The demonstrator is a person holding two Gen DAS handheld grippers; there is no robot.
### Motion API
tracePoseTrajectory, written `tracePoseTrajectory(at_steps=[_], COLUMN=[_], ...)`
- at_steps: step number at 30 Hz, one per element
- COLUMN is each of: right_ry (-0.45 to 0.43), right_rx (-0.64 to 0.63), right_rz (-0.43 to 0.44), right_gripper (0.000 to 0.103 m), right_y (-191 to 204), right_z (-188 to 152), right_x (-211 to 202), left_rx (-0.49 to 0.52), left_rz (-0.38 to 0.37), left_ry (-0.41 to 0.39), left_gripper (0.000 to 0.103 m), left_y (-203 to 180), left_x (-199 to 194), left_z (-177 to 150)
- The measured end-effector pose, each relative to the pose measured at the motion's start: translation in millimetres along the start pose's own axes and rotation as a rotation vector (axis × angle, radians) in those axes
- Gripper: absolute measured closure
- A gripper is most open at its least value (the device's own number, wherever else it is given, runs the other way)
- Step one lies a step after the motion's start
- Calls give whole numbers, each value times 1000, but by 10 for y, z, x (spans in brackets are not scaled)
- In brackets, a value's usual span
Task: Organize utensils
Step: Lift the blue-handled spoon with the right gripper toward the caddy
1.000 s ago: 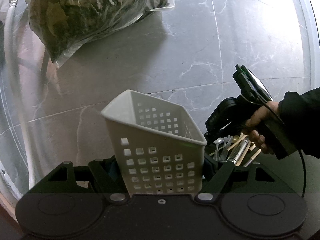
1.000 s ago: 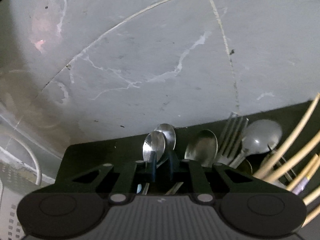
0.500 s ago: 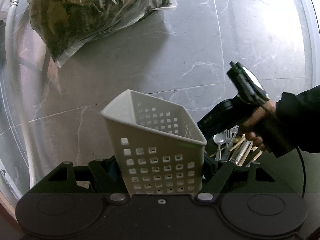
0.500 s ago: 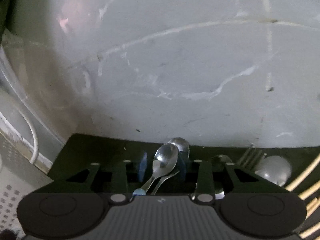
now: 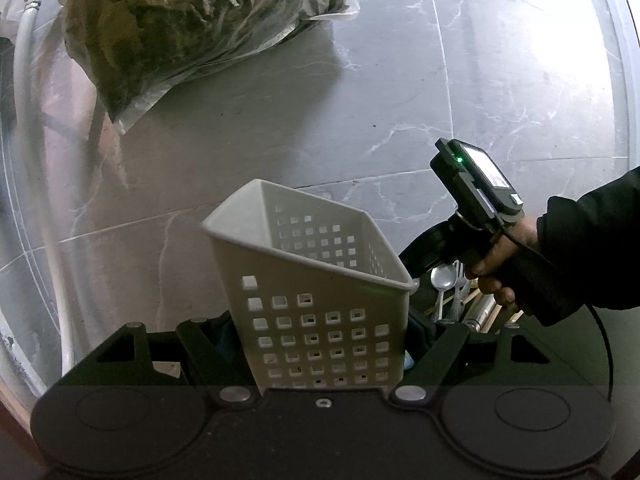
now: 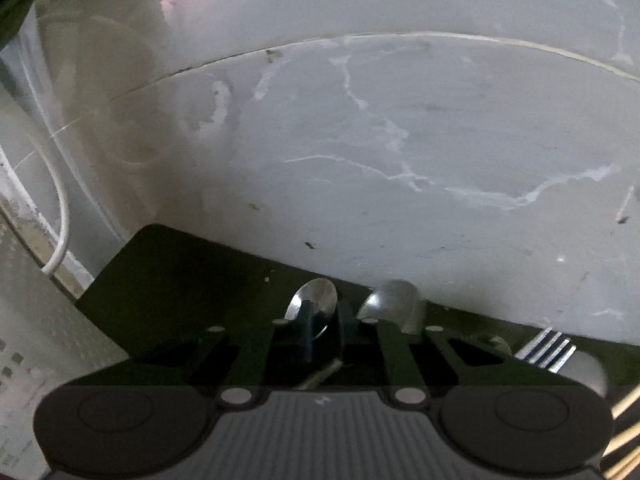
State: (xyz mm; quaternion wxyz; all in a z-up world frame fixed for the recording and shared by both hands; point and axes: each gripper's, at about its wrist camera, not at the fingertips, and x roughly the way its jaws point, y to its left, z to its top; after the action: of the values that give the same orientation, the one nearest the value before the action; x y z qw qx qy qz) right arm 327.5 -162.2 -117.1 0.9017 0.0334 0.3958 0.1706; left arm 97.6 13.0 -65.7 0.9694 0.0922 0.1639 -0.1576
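A spoon (image 6: 314, 306) sits between the right gripper's (image 6: 322, 334) fingers, whose jaws are closing on it, likely to carry it to the white basket (image 5: 316, 312). The left gripper (image 5: 320, 344) clamps that basket by its sides, mouth tipped toward the right hand (image 5: 498, 264), probably so cutlery can drop in. The spoon is over a dark mat (image 6: 180, 276) on the marble floor (image 6: 400, 140). Visible there: two more spoons, one fork (image 6: 546, 350), several pale sticks (image 6: 624, 404). One leaf-filled bag (image 5: 192, 24) lies beyond.
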Motion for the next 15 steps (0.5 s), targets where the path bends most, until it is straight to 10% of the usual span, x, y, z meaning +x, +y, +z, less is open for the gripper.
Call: tracePoseTrajectory(at_steps=[15], right_ry=[-141], right_rx=[89], right_rz=[35], right_gripper=[103], right_y=[-52], right_z=[-167], right_x=[-435], left_rx=[0], left_rz=[-2], left_ry=[-4], left_gripper=[25], left_y=[8], left_x=[-2], left_z=[-6])
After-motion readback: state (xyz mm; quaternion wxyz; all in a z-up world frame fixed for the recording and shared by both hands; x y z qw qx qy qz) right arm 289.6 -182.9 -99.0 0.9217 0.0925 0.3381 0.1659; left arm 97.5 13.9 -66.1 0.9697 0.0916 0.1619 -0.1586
